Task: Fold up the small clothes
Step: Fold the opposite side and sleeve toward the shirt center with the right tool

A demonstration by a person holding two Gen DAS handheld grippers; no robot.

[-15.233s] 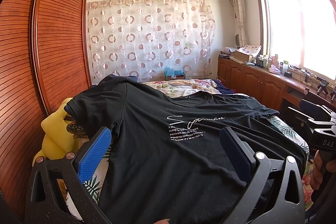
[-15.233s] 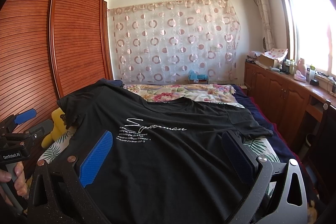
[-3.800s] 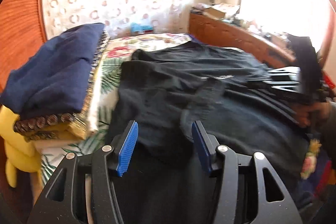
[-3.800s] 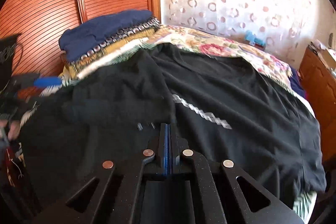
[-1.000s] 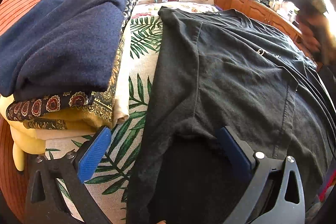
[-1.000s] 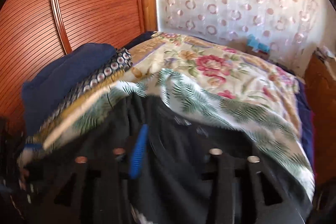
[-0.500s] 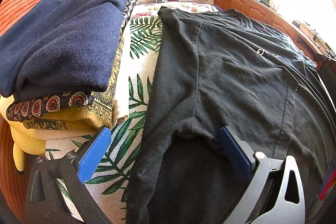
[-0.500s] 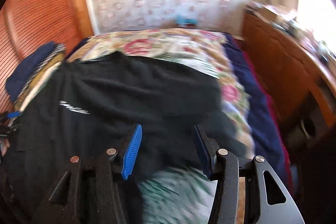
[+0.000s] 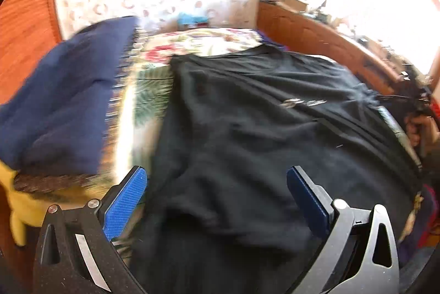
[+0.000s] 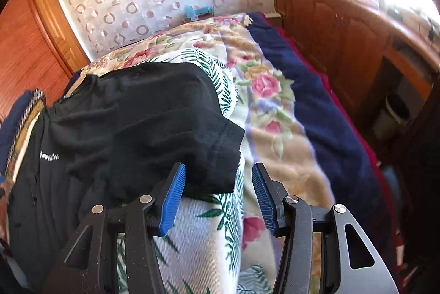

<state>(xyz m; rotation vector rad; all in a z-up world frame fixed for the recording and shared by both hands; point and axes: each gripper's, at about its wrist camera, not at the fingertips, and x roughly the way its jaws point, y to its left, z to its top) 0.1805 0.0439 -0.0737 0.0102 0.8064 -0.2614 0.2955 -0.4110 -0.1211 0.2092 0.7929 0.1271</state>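
A black T-shirt (image 9: 247,134) with white lettering lies spread on the bed, partly folded over itself. In the left wrist view my left gripper (image 9: 217,200) hovers over its near left part, jaws wide open with nothing pinched. The right gripper (image 9: 412,98) shows small at the far right edge of the shirt, held by a hand. In the right wrist view my right gripper (image 10: 218,195) stands half open just before the shirt's sleeve (image 10: 209,153). The sleeve's hem corner reaches in between the blue pads (image 10: 173,197), which do not press on it.
A stack of folded clothes (image 9: 68,106), navy on top, sits left of the shirt, with something yellow beneath. A floral blanket (image 10: 275,112) and a palm-leaf sheet (image 10: 198,233) cover the bed. A wooden cabinet (image 10: 343,27) runs along the right; a wardrobe (image 10: 24,46) stands left.
My left gripper has lifted and tipped upward, still open. My right gripper swung across the bed and sank to the shirt's right sleeve, staying half open.
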